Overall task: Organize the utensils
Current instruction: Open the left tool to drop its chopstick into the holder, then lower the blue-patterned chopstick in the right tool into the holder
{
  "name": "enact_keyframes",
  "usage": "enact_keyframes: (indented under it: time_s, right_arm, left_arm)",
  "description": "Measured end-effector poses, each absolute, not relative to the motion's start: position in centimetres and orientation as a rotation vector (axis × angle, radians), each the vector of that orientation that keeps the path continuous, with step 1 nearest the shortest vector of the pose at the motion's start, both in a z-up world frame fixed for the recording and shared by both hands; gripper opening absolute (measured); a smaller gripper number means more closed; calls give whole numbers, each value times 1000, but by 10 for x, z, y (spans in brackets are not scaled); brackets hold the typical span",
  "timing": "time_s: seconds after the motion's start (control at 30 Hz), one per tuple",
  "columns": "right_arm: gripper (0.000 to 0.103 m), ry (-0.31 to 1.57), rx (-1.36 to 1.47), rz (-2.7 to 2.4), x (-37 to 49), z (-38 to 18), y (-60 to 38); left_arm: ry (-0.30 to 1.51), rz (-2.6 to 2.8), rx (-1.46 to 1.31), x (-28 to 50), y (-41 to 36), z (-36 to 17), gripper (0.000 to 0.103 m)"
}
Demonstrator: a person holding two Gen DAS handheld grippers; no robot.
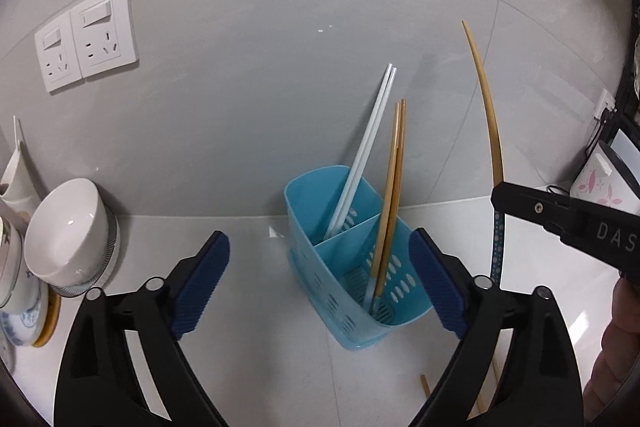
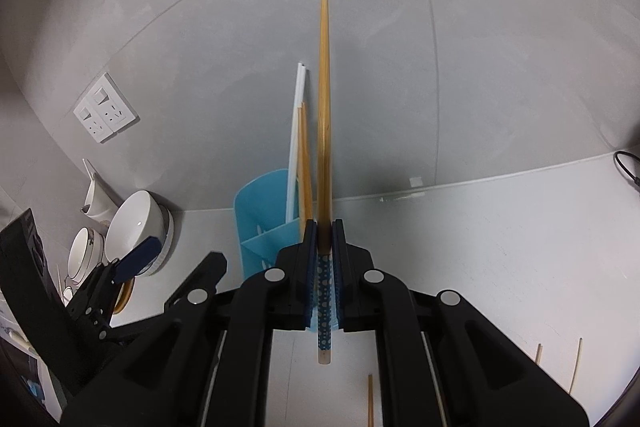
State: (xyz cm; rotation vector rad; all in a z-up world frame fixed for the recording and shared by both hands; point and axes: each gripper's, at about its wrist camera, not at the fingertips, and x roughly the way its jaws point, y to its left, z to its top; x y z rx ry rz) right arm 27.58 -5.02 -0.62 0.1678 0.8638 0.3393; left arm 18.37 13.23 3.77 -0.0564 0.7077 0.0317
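A blue two-compartment utensil holder [image 1: 352, 267] stands on the white counter by the wall; it also shows in the right wrist view [image 2: 260, 211]. White chopsticks [image 1: 368, 143] stand in its far compartment, bamboo chopsticks [image 1: 390, 195] in the near one. My left gripper [image 1: 320, 287] is open and empty, its blue pads either side of the holder. My right gripper [image 2: 324, 239] is shut on a bamboo chopstick with a blue dotted end [image 2: 324, 115], held upright to the right of the holder; that chopstick also shows in the left wrist view [image 1: 490, 123].
White bowls [image 1: 68, 231] and stacked dishes sit at the left by the wall. Wall sockets [image 1: 86, 39] are above them. Loose bamboo chopsticks [image 2: 576, 367] lie on the counter [image 2: 500, 247] near the front right.
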Motion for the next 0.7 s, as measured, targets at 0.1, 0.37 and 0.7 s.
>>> enact_keyframes:
  time_s: [0.1, 0.37, 0.7]
  right_arm:
    - [7, 845, 165, 350, 277, -4, -45]
    - [7, 786, 164, 375, 280, -1, -28]
    - [7, 739, 163, 376, 285, -13, -9]
  left_arm:
    - [710, 36, -62, 180, 138, 41, 97]
    - [741, 63, -90, 173, 157, 45, 97]
    - [746, 92, -115, 162, 174, 42, 97]
